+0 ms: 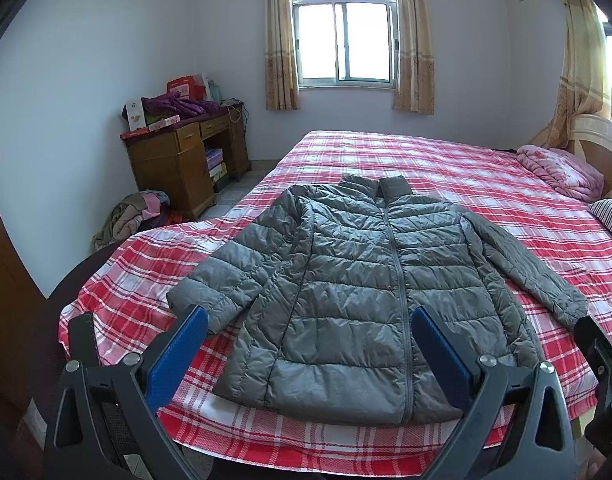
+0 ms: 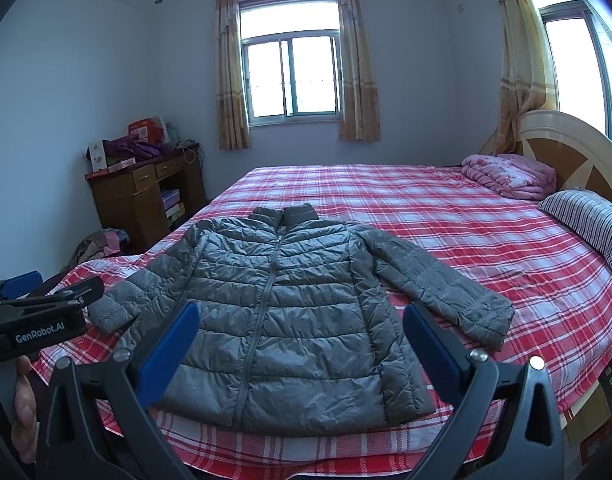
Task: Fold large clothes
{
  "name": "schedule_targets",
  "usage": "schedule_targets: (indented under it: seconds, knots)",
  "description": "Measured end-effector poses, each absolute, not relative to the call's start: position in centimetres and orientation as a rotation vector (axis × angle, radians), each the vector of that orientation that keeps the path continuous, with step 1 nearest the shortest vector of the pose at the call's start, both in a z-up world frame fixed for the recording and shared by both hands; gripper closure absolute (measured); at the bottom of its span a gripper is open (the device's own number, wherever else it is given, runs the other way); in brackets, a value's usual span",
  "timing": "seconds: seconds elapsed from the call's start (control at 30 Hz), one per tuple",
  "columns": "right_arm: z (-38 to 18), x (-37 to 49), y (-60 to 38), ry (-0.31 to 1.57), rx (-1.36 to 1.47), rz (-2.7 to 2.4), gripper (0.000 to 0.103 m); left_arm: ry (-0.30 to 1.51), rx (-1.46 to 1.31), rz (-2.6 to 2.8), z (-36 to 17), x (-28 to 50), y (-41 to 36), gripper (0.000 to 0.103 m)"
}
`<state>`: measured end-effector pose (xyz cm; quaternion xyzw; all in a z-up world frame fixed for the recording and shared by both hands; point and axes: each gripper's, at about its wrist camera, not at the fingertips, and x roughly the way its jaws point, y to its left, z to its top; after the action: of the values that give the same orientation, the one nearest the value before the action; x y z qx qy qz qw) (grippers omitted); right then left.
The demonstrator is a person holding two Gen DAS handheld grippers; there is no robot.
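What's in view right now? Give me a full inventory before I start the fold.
jacket: one, grey quilted, flat and zipped on the bed's near end, sleeves spread
bed: one, red-and-white plaid sheet
quilt: one, pink, folded by the headboard
pillow: one, striped, right edge
desk: one, brown wood, far left corner, boxes and purple clothing on top
clothes pile: one, mixed colours, floor by the desk
windows: two, curtained
left tool: one, blue pads, open above the hem
right tool: one, blue pads, open above the hem

Black gripper frames, blue fingers point(image 1: 178, 354), silver screws, "GenRobot.AI" marking.
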<state>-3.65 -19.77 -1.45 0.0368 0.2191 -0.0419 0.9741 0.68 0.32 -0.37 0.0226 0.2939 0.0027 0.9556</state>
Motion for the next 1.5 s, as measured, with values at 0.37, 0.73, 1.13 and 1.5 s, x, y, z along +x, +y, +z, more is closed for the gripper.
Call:
schedule_targets:
  seconds: [0.37, 0.73, 1.13, 1.5]
  knots:
    - [-1.9, -3.3, -19.6, 0.452, 0.073, -0.086, 0.0, 0.609, 0.045, 0.004, -0.8, 1.0, 0.1, 0.001]
    - [-5.2, 0.3, -27.5, 0.503, 0.172, -0.209, 0.0, 0.635, 0.131, -0.026, -5.2, 7.9, -1.1, 0.001]
    - [-13.7, 3.9, -47.1, 0.674, 0.44, -0.597, 0.0, 0.745, 0.155, 0.005, -11.9, 21.3, -1.1, 0.001]
    - [-18.1, 8.9, -52.1, 0.767, 0.455, -0.614, 0.058, 0.857, 0.218, 0.094, -18.1, 28.1, -0.8, 0.001]
